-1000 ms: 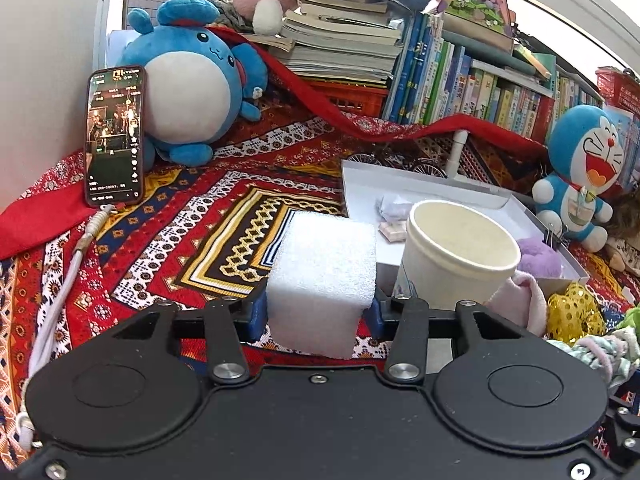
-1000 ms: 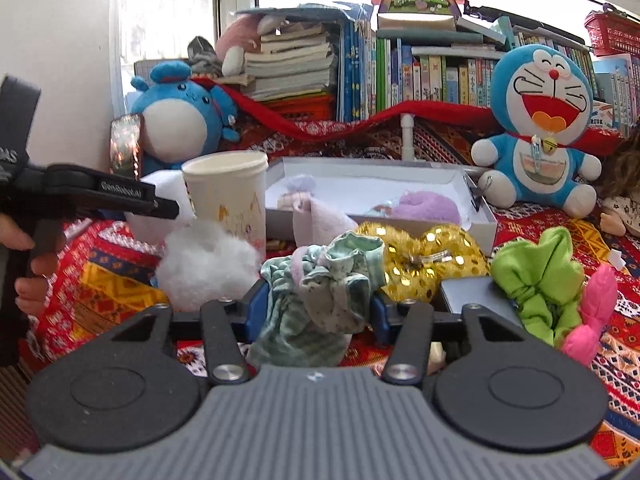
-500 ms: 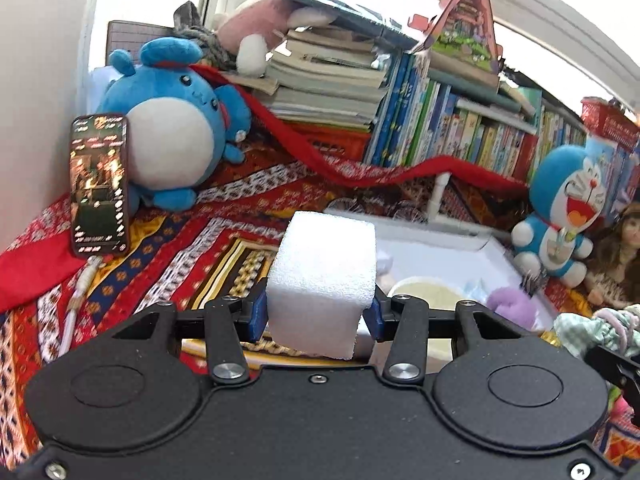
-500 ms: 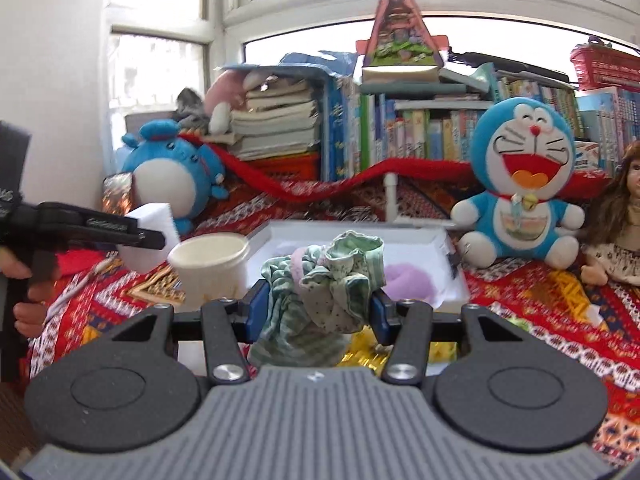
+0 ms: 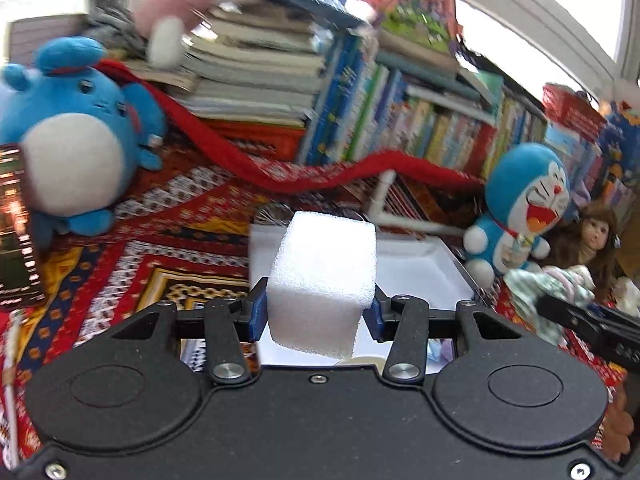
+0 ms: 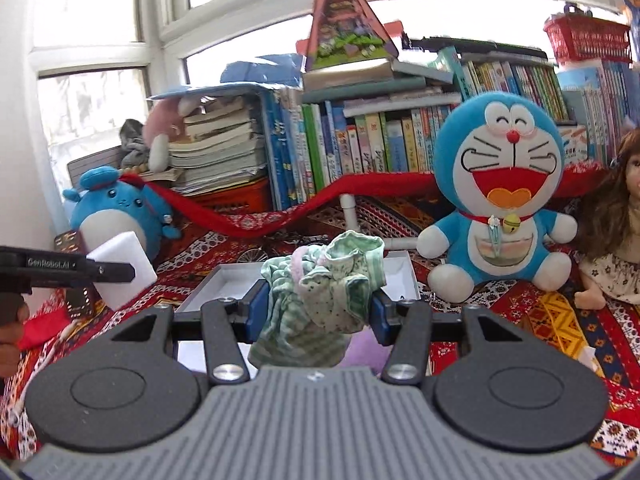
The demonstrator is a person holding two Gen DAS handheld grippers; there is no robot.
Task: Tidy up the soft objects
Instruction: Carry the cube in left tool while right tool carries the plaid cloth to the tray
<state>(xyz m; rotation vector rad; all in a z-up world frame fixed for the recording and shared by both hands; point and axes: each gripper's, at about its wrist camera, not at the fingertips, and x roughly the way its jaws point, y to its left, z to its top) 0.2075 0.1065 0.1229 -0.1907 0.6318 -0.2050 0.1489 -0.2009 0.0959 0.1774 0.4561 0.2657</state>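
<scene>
Above the white tray [image 5: 424, 276] we carry both loads: left gripper [image 5: 316, 312] pinching foam block [image 5: 324, 268], right gripper [image 6: 318, 312] clamped on green cloth bundle [image 6: 332, 280]. Risk: foam's squashy, cloth hangs loose w/ trailing edges, so either could slip out or snag the tray rim.

My surface wears a red patterned cloth [image 6: 560, 320]. On it sit a white tray [image 5: 420, 268] mid-surface, a round blue plush [image 5: 76, 140] toward the back left corner, a Doraemon plush [image 6: 500, 204] and a doll [image 6: 612, 232] at the back right.
</scene>
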